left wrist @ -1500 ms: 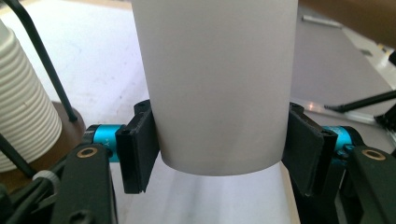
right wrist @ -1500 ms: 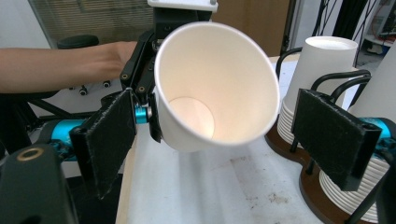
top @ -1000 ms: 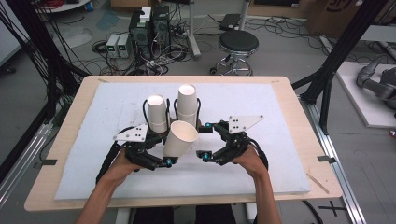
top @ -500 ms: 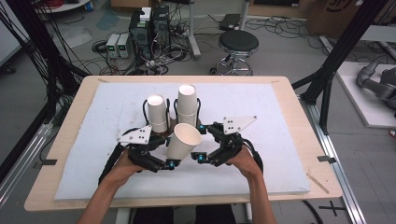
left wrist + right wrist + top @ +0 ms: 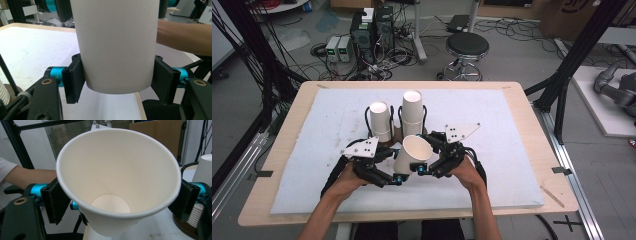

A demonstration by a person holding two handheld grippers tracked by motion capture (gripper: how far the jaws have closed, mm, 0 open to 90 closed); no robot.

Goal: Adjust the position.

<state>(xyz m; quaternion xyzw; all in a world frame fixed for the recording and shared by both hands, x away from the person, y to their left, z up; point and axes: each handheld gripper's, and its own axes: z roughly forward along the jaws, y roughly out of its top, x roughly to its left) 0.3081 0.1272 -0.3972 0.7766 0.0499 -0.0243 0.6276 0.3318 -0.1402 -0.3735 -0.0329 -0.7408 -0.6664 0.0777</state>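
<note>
White foam mat [image 5: 507, 145] over a wooden table [image 5: 287, 145], with a lab floor of cables and a stool [image 5: 467, 47] behind. Toward the person from the cup stacks [image 5: 412, 112], just in front of them and clear of the mat: one paper cup [image 5: 412, 155], tilted, mouth turned up and toward the right hand.

Left gripper [image 5: 117, 80]: clenched on the cup's lower wall close to the base, a pad pressed flat against each side. Right gripper [image 5: 118, 200]: astride the wider end near the rim, jaws just been closing with the cup between them. Pads look to be at the wall, yet the rim stays round. Cannot tell whether pressing or merely brushing.

Handling, as a judgement: very light, thin-walled, stiff only at the rolled rim and at the bottom disc. Likely to buckle or go oval under a hard squeeze at mid-wall. Smooth and tapered too, so apt to slide toward the narrow end. Best taken low by the base, as on the left, or gently just under the rim.

Against the frame a second ago: right gripper closer in to the cup, no longer off to its side. Cup nudged slightly to the right in front of the stacks, tilt much the same. Left grip unchanged.
</note>
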